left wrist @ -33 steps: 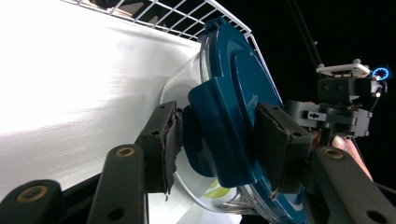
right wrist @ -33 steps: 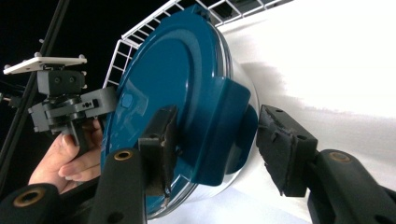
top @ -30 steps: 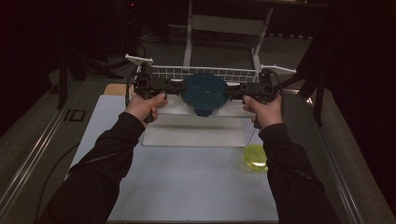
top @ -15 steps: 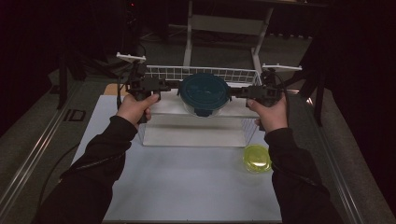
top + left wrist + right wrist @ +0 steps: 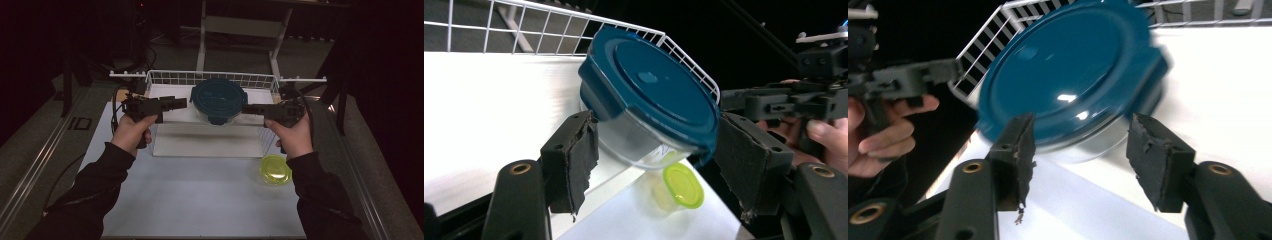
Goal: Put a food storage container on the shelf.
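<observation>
A: Start with your left claw (image 5: pixel 182 103); what is it doing?

B: It is released; its jaws have just been opening, and in the left gripper view the round container with the blue lid (image 5: pixel 649 90) sits between the two pads, close to both, with neither one pressing on it.

A: And your right claw (image 5: pixel 246 108)?

B: Also released; in the right gripper view both pads stand short of the container, with bare white floor showing between them; the high view puts its tip just at the lid's right edge.

A: So where is the container itself?

B: Inside the white wire basket (image 5: pixel 170 76), towards the back and about midway between the side walls; your two claws point at it from either side, level with its lid.

A: How is your room at the edges?

B: The back wire wall runs just behind the lid, so it is tight there; the basket floor in front of the container is open; the side walls pass near your claws.

A: Anything outside the basket?

B: A small cup with a yellow lid (image 5: pixel 275 170) stands on the counter (image 5: pixel 200 195) just off the basket's front right corner, beside your right wrist; the front half of the counter lies open between your sleeves.
</observation>
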A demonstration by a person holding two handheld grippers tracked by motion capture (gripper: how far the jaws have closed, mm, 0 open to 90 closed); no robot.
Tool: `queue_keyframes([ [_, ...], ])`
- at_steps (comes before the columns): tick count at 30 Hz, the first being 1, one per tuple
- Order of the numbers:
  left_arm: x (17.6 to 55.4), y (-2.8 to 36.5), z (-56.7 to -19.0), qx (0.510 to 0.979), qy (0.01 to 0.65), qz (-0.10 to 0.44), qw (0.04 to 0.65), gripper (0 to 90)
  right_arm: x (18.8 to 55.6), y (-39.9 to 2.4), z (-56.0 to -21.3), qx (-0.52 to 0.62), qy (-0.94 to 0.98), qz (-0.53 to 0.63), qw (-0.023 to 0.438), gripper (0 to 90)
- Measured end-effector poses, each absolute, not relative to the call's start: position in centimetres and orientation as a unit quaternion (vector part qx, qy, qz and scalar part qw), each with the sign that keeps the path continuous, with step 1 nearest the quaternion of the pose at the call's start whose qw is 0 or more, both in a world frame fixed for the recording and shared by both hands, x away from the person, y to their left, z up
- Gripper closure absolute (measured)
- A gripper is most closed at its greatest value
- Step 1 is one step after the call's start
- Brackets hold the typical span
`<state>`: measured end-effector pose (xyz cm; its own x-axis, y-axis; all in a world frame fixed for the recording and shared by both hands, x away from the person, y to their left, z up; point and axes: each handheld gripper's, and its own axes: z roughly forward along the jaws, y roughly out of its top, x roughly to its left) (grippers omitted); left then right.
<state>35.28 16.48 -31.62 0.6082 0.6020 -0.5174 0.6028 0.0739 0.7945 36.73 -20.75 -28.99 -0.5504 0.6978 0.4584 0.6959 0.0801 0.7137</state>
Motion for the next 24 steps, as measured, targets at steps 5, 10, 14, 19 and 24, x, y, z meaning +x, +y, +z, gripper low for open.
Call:
queue_keyframes([
  [5,33.4,16.3,-32.4,0.697,0.409,0.023,0.588,26.1,34.9,-19.3,-29.5,0.447,0.749,0.488,-0.008,46.4],
  [10,31.6,16.1,-33.5,0.707,0.387,0.056,0.589,14.6,33.8,-18.0,-30.4,0.427,0.759,0.491,-0.021,50.4],
  [14,30.3,15.9,-34.7,0.716,0.378,0.071,0.583,8.9,33.3,-17.3,-30.9,0.417,0.766,0.489,-0.027,54.9],
  [19,28.7,15.3,-36.4,0.730,0.363,0.087,0.573,1.1,32.8,-16.5,-31.7,0.413,0.772,0.482,-0.032,63.3],
  [24,27.3,14.9,-38.2,0.740,0.360,0.092,0.560,0.0,32.6,-15.7,-32.1,0.412,0.773,0.481,-0.026,80.3],
])
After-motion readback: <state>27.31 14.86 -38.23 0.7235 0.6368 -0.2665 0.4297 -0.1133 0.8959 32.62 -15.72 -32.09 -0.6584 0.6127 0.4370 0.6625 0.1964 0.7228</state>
